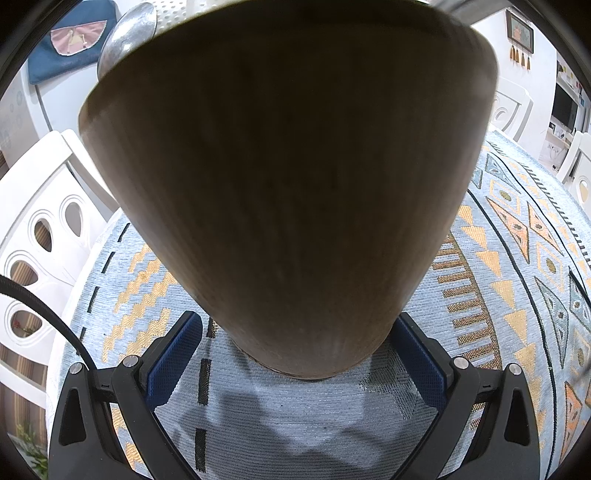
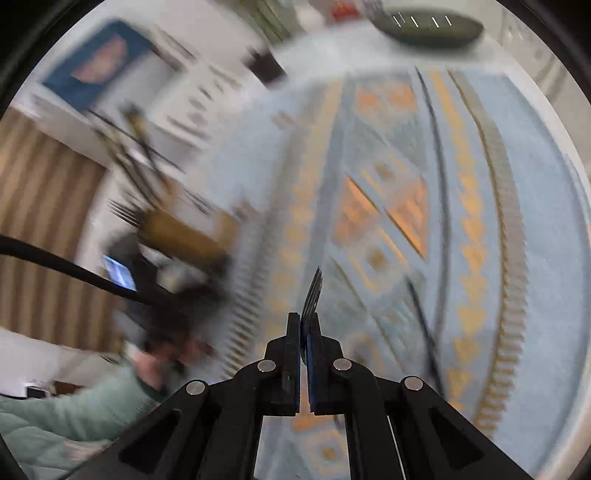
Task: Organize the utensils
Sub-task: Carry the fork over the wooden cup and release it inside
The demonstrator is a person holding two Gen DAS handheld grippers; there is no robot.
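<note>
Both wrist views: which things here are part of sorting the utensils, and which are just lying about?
Job:
- wooden utensil holder, between the left gripper fingers
- spoon standing in it
- fork, pinched in the right gripper

Lying about:
- patterned tablecloth
- white chair
- blue pouch
- dark dish at the far table edge

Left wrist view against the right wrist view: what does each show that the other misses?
Only the left wrist view shows a close, sharp look at the wooden utensil holder between the left gripper fingers, pads at its base, with a spoon bowl sticking out the top.

Only the right wrist view shows the right gripper shut on a fork, tines pointing away, a dark dish at the table's far end, and a pale green sleeve. It is heavily blurred.

Both show the patterned blue and orange tablecloth; the holder appears blurred in the right view.
</note>
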